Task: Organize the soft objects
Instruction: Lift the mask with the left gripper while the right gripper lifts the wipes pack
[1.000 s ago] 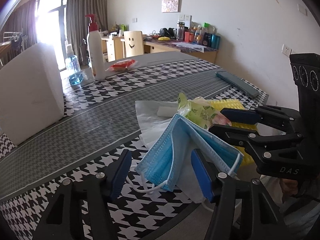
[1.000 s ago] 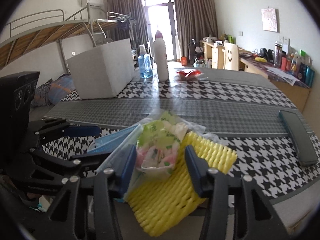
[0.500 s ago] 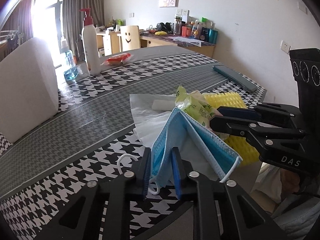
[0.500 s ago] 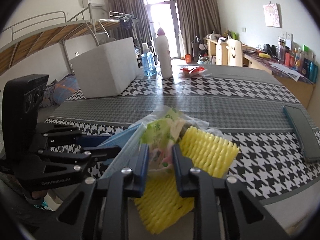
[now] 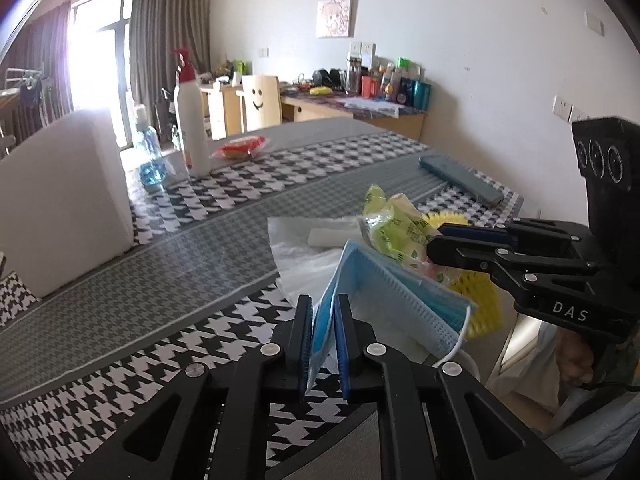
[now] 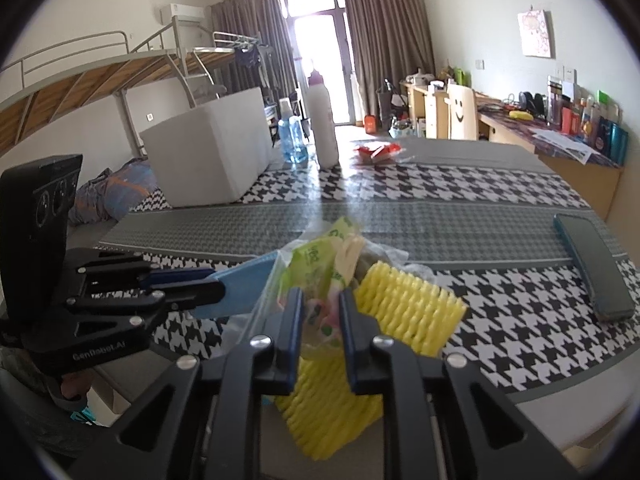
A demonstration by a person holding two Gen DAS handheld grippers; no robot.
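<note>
Blue face mask, limp and light, is hanging pinched at its lower-centre edge in the left tool. At lower centre, the right tool is squeezing a crinkly green tissue pack; both look likely to sag or slip.

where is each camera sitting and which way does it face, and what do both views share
Left wrist: on the left hand-held gripper, facing across the houndstooth table to the desk wall; its fingers clamp the blue pleated face mask; the right hand-held gripper enters from the right.
Right wrist: on the right hand-held gripper, facing the window and bunk bed; its fingers pinch the green printed plastic packet; the left hand-held gripper shows at left.
Shared: mask, packet, yellow foam net, white pump bottle.
</note>
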